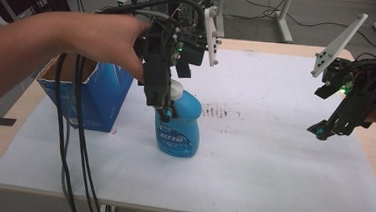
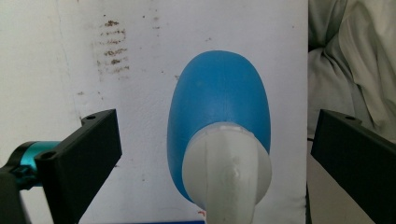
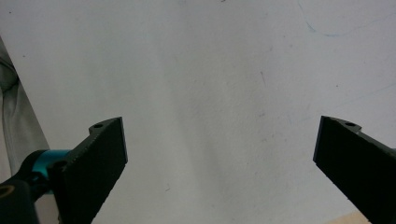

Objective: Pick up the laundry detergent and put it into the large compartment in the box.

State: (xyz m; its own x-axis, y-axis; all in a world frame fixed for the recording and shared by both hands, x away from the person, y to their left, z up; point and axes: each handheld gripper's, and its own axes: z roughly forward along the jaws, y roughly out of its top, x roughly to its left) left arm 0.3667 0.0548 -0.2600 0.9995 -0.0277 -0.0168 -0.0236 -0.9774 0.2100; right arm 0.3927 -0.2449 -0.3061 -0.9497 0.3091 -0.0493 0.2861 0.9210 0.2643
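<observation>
Left hand (image 1: 105, 37): reaching in from the left of the high view, gripping the tool from above and tipping it steeply downward over the bottle.
Left gripper (image 1: 165, 115): hanging with its tips beside the bottle's neck; in the left gripper view its jaws are standing wide apart on either side of the cap, touching nothing, so it is released.
Right gripper (image 1: 320, 131): hovering over the right part of the sheet, well apart from the bottle, angled down and to the left; its jaws are gaping wide over bare paper, holding nothing.
Blue bottle (image 1: 179, 123): standing upright on the white sheet (image 1: 272, 157), just beside the blue cardboard box (image 1: 94, 97), a printed label facing the person.
Bottle from above (image 2: 219, 107): showing a smooth rounded blue body, widening away from the neck.
White cap (image 2: 226, 175): sitting on the neck, pale and ridged, lying between the open jaws.
Brown smudges (image 1: 220, 112): marking the sheet just right of the bottle.
</observation>
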